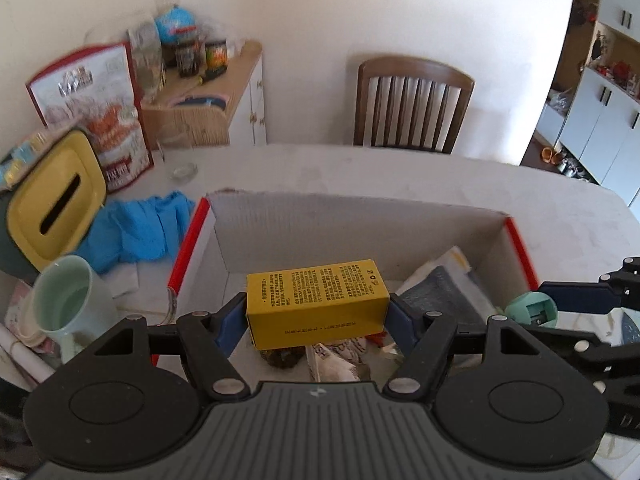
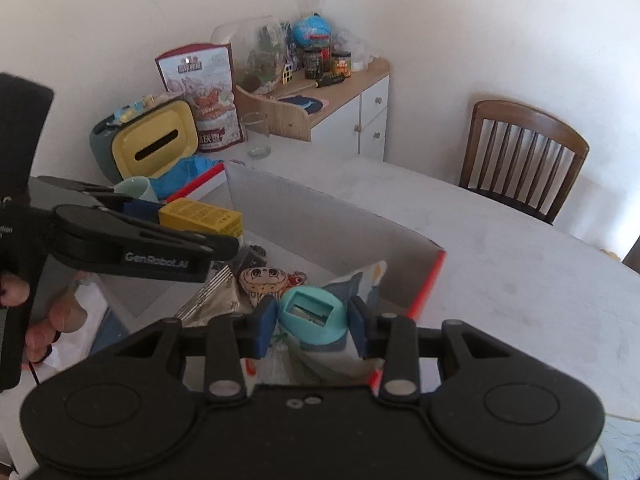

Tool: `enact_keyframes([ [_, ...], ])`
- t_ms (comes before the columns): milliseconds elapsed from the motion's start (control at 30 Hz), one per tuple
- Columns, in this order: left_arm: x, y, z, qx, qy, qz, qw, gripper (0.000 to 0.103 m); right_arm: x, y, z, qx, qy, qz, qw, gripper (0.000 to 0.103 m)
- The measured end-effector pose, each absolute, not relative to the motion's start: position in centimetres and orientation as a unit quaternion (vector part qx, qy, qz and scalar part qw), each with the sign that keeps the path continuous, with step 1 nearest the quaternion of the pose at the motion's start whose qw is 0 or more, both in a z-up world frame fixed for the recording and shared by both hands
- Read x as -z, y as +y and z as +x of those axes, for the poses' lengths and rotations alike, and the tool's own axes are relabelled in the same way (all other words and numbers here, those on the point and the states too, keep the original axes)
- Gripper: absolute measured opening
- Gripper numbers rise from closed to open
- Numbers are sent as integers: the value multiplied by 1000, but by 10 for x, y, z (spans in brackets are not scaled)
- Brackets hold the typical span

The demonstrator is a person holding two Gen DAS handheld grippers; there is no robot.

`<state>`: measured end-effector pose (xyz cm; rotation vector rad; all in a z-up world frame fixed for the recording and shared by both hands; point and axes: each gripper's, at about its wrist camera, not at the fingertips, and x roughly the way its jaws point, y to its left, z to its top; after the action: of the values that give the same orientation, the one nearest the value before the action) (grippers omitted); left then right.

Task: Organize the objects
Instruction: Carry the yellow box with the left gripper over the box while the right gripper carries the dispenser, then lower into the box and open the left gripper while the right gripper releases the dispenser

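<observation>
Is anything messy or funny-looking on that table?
Yes. A crumpled blue cloth lies bunched beside the open red-edged cardboard box instead of folded. The yellow-lidded tissue box leans tilted rather than flat. Inside the cardboard box, packets lie jumbled. Nothing looks spilled or broken.

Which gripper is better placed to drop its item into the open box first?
Left, probably. The left gripper holds the yellow carton squarely over the box's open interior. The right gripper holds the teal sharpener nearer the box's red-edged end, above items already piled there.
</observation>
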<state>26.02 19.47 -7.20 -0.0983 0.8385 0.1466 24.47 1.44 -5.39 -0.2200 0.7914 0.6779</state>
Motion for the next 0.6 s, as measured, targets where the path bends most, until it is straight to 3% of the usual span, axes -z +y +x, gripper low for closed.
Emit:
enact_keyframes([
  [600, 124, 206, 319, -29, 472, -31, 880, 72, 109, 73, 282, -329, 421, -137, 834, 37],
])
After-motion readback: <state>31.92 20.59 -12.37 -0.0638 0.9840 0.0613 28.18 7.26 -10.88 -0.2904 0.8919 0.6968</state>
